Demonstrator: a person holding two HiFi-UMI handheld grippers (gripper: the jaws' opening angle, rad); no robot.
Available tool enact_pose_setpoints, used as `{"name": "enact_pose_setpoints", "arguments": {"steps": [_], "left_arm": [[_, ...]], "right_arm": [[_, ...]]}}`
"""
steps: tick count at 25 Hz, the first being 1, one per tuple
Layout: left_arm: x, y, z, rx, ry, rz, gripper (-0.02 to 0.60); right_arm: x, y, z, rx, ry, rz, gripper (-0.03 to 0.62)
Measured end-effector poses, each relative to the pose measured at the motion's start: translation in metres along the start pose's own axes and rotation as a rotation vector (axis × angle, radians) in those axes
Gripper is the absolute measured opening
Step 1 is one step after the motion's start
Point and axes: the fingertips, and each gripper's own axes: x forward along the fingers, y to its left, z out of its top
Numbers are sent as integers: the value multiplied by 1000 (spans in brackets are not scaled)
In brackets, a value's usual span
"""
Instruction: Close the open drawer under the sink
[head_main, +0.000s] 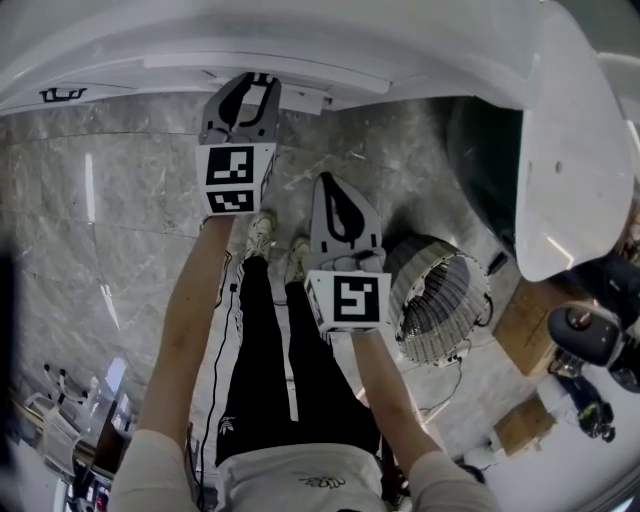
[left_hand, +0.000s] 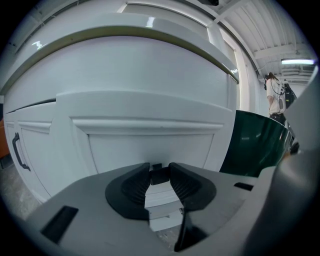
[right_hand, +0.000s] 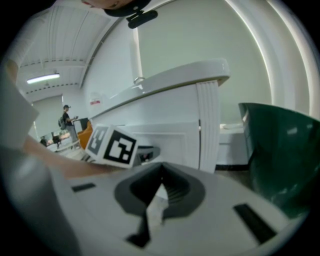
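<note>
Clearly the left gripper (head_main: 256, 84) is nearer: it clasps the dark handle (left_hand: 159, 175) of the drawer (left_hand: 150, 142), which juts from the vanity (head_main: 400, 50) at top centre, straight ahead. The right gripper (right_hand: 160, 174) sits lower right, pinched shut, empty.

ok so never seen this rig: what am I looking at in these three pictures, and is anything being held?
No robot here: a person holds a two-fingered gripper in each hand. The head view is from a camera on their head, looking down at their legs and the grey marble floor. The other two views are from cameras riding on the grippers, looking along the fingers. The left gripper is at the white drawer front; its fingers seem to pinch a small dark knob there. The right gripper hangs back, fingers together, empty. On the floor stand a round wire basket and a dark green bin.
</note>
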Motion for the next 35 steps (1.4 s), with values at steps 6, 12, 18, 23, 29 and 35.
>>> {"name": "enact_pose_setpoints", "arguments": {"steps": [6, 12, 18, 23, 29, 35], "left_arm": [[-1, 2, -2, -11, 2, -1, 144], [0, 1, -4, -11, -3, 7, 144], [0, 2, -1, -5, -12, 19, 146], [0, 1, -2, -11, -15, -22, 147], [-6, -7, 6, -26, -25, -67, 189], [-29, -15, 29, -41, -88, -47, 189]], "right_arm": [[3, 0, 4, -1, -7, 3, 29], [3, -3, 1, 5, 0, -4, 29], [-3, -1, -5, 0, 15, -4, 29], [-6, 2, -4, 0, 13, -10, 29], [-14, 9, -2, 2, -3, -17, 29], [-31, 20, 4, -20, -18, -10, 29]]}}
